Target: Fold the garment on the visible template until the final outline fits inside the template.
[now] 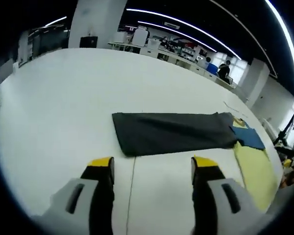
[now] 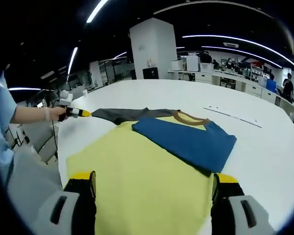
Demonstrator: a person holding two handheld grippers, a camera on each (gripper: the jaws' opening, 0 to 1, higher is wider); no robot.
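Mid-fold: dark sleeve (image 1: 174, 132) is spread flat ahead of left gripper (image 1: 152, 169), yellow garment (image 2: 147, 191) between right gripper (image 2: 154, 185) jaws. Both are held apart, empty. Sleeve edge is likely to be gripped next.

A wide white counter (image 1: 63, 98) runs back into an open hall. A square white pillar (image 2: 153, 49) stands behind its far edge, with desks (image 2: 220, 78) carrying boxes and equipment to one side. The ceiling is dark, crossed by long curved light strips (image 1: 186, 24). Bright windows (image 1: 240, 68) show far off.
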